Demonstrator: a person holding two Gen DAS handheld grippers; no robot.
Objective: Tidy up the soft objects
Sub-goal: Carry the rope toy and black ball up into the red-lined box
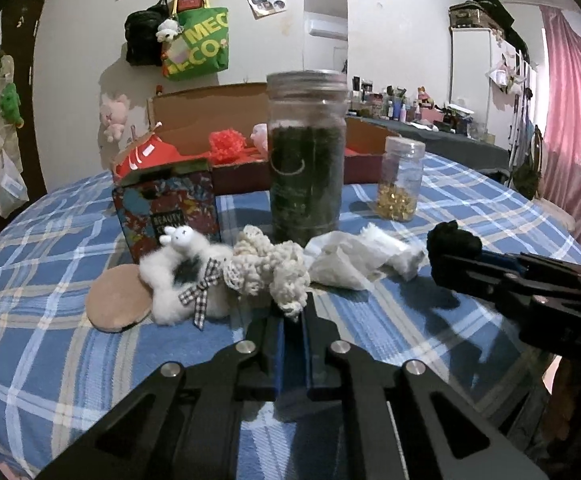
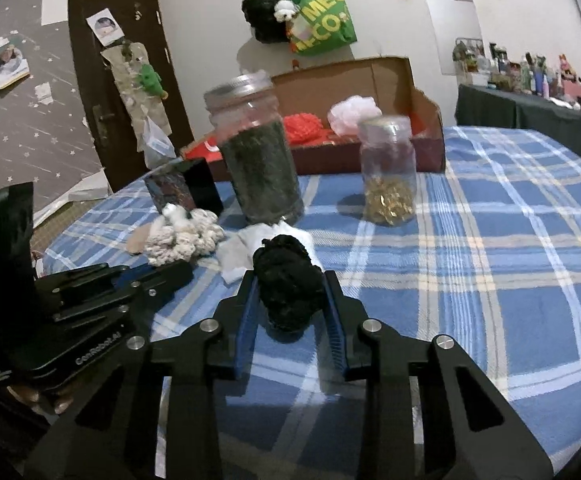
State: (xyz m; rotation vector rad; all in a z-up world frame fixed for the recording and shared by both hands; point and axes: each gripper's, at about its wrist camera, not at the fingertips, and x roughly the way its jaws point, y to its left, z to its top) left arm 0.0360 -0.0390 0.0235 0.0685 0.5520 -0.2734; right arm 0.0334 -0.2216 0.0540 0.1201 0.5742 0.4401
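Note:
My right gripper point(image 2: 290, 280) is shut on a black fluffy scrunchie point(image 2: 288, 280) and holds it just above the checked tablecloth; it also shows in the left wrist view point(image 1: 452, 242). My left gripper point(image 1: 293, 312) is shut, its tips pinching a strand of the cream knitted scrunchie point(image 1: 268, 268). Beside that lie a white fluffy scrunchie with a checked bow point(image 1: 186, 280), a tan round pad point(image 1: 116, 298) and crumpled white cloth point(image 1: 362, 258). An open cardboard box point(image 2: 370, 84) at the back holds a red pompom point(image 2: 302, 124) and a pink one point(image 2: 352, 114).
A tall glass jar of dark green stuff point(image 1: 306, 156) stands behind the soft pile. A small clear jar with gold pieces point(image 1: 400, 178) stands to its right. A patterned tin point(image 1: 168, 208) stands on the left. The blue checked table point(image 2: 490, 260) spreads to the right.

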